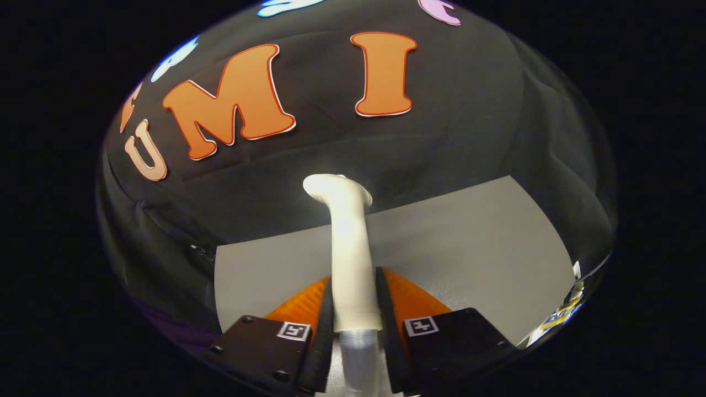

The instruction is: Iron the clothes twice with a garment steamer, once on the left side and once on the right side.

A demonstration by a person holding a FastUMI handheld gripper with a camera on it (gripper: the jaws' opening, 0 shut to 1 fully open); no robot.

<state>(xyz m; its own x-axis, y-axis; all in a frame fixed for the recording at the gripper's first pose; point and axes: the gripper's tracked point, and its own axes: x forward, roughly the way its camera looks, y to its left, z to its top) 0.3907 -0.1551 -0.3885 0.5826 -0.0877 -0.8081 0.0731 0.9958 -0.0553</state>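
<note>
A white garment steamer (348, 248) stands upright between my two fingers, its handle running up from them to a flared head that faces away toward the booth's black wall. My gripper (354, 286) is shut on the steamer's handle, with both fingers pressed against its sides. The steamer hangs above a grey table (474, 248). No clothing shows in the gripper view.
The grey table spreads out beyond and to both sides of the fingers, ending at the black cloth wall (441, 138) behind it. A small cluster of coloured objects (562, 314) sits at the table's far right edge.
</note>
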